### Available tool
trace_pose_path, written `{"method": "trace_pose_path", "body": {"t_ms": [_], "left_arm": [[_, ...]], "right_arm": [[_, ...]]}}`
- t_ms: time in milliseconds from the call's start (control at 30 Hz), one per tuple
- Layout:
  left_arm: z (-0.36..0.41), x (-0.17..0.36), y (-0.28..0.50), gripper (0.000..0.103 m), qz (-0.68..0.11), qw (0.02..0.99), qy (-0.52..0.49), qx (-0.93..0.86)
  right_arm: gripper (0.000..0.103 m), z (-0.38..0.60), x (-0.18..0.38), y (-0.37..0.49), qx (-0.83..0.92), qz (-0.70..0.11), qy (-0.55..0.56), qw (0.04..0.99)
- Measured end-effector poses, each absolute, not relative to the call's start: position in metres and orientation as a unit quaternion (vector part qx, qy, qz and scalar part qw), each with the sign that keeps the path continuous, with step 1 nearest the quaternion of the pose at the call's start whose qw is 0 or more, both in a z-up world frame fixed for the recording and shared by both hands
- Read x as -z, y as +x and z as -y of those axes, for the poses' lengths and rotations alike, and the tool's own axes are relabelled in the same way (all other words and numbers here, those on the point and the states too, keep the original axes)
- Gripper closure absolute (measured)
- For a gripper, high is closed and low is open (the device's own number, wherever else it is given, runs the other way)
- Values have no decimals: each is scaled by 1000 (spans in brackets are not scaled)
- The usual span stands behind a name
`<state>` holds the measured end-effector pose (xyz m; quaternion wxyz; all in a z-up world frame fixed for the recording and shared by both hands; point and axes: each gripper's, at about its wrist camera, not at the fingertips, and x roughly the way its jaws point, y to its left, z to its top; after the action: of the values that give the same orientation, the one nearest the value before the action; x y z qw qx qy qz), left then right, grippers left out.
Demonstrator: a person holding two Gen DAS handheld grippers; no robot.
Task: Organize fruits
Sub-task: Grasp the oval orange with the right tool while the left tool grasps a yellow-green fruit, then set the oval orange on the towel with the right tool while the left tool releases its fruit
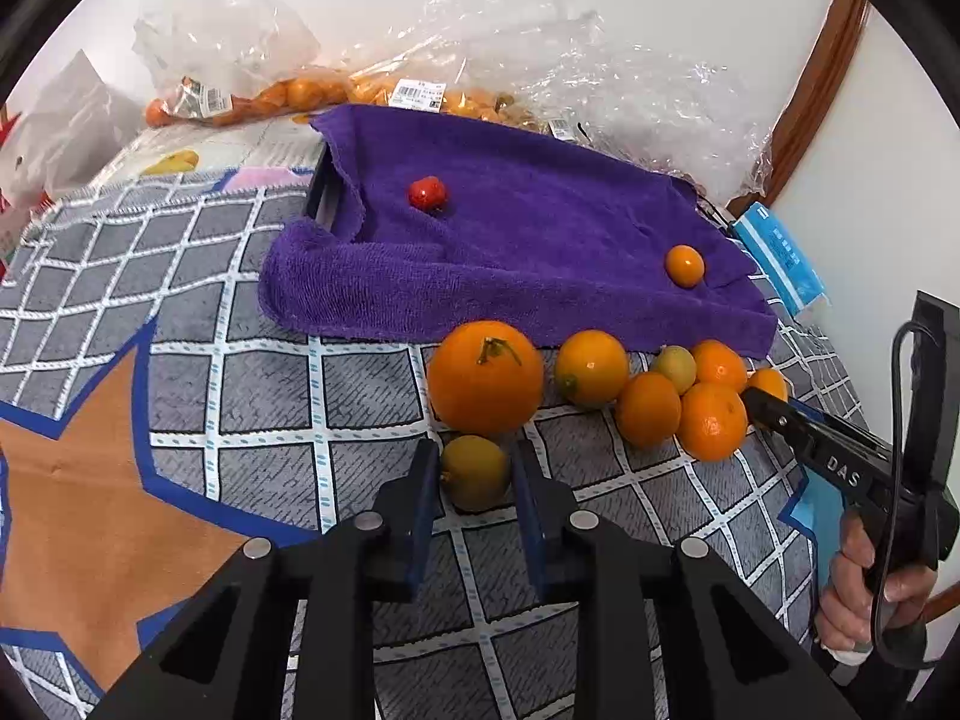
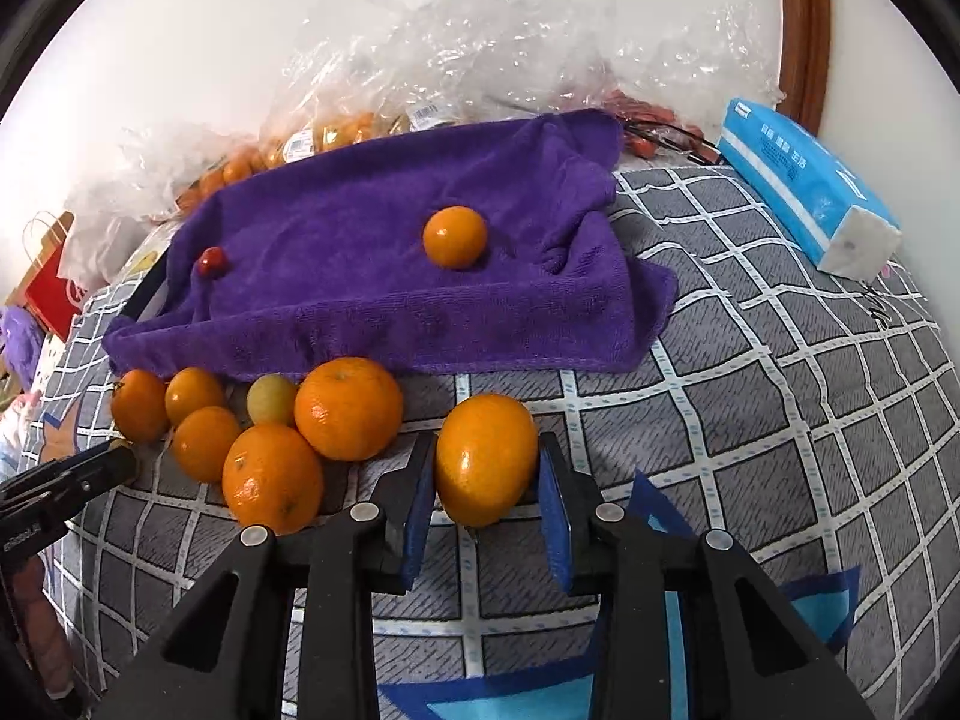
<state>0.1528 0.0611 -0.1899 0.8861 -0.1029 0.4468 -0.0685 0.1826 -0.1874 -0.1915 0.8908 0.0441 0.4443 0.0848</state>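
Grid-patterned cloth (image 1: pixel 252 396) is spread over the surface, white wall behind, plastic bags (image 1: pixel 540 42) of fruit stacked at the back. A purple towel (image 1: pixel 516 240) is draped over a tray; one red fruit (image 1: pixel 427 192) and one small orange (image 1: pixel 684 264) are set on it. A cluster of oranges (image 2: pixel 270 438) is lined up along the towel's near edge. Left gripper (image 1: pixel 474 474) is clamped on a small yellow-green citrus (image 1: pixel 474 471) resting on the cloth. Right gripper (image 2: pixel 486 480) is clamped on an orange (image 2: pixel 485 459), just right of the cluster. A blue tissue pack (image 2: pixel 804 180) is seen far right.
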Motion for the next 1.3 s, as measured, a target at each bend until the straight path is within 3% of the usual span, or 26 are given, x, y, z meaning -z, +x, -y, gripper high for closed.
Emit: {"method": "trace_pose_path", "body": {"t_ms": [767, 1300], "left_arm": [[-70, 147, 139, 80, -417, 900, -107, 71], [-73, 112, 197, 80, -362, 925, -98, 65]], "right_arm": [[71, 171, 158, 151, -63, -416, 45, 906], [71, 171, 124, 199, -50, -365, 47, 929]]}}
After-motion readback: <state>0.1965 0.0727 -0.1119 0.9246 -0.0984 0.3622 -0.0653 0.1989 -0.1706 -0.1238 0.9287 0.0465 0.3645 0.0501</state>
